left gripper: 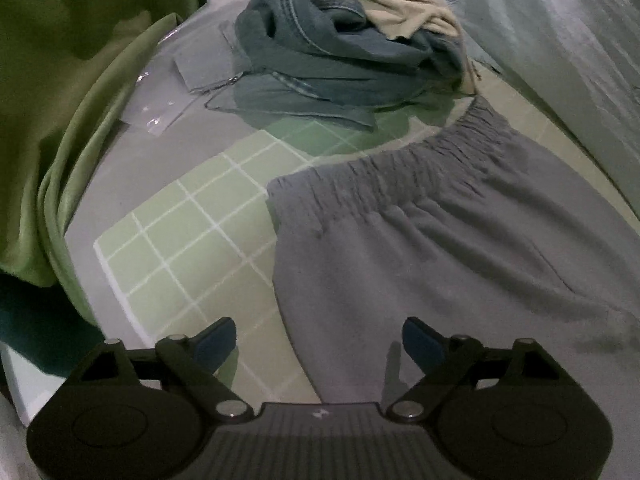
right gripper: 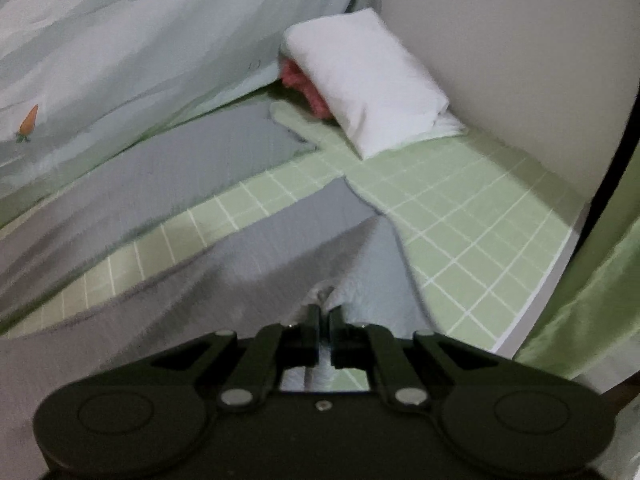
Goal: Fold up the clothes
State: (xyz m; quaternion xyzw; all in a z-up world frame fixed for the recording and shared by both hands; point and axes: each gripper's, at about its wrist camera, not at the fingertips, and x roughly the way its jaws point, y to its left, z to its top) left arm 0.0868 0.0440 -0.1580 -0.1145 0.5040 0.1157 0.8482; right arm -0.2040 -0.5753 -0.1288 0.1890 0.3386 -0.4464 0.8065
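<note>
A: Nearest, what are the tongs doing?

B: The right tongs (right gripper: 325,312) are pressed together on a fold of the grey trousers (right gripper: 248,248); the left tongs (left gripper: 319,340) are spread wide over the trousers' side edge, gripping nothing.

A: And the trousers?

B: Laid out on the green checked bed (left gripper: 192,240), waistband (left gripper: 400,168) away from the left tongs. The first fold seems underway; next, the left likely must pinch an edge.

A: Beyond?

B: A heap of blue and cream clothes (left gripper: 328,52), unfolded.
</note>
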